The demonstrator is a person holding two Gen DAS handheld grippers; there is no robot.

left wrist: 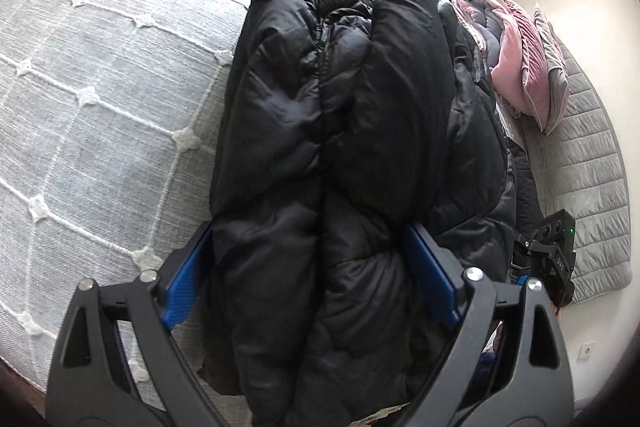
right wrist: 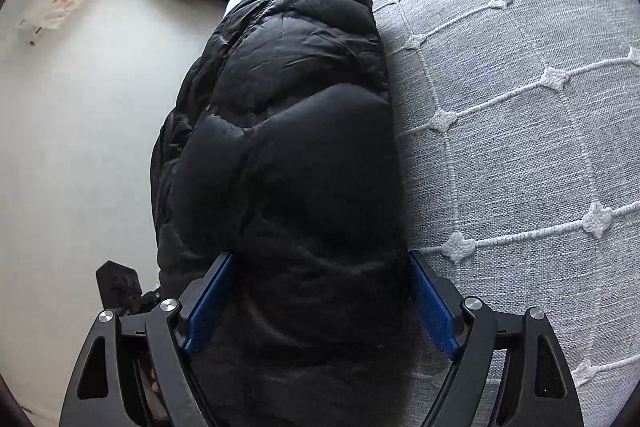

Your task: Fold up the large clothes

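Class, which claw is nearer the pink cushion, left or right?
Right, probably. The right claw sits beyond the jacket, on the same side as the cushion; the left claw straddles the jacket, farther away.

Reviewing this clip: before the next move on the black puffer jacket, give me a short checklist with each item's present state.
1. Black puffer jacket gathered into a folded bundle: ok.
2. Bundle resting on the grey bedspread: ok.
3. Left tongs wide, bundle between the blue pads: ok.
4. Right tongs wide, bundle between the pads: ok.
5. Pads pressing on the fabric or just clear of it: cannot tell.
6. Bundle's edge close to the side of the bed, pink cushions beyond: cannot tell whether any part overhangs.
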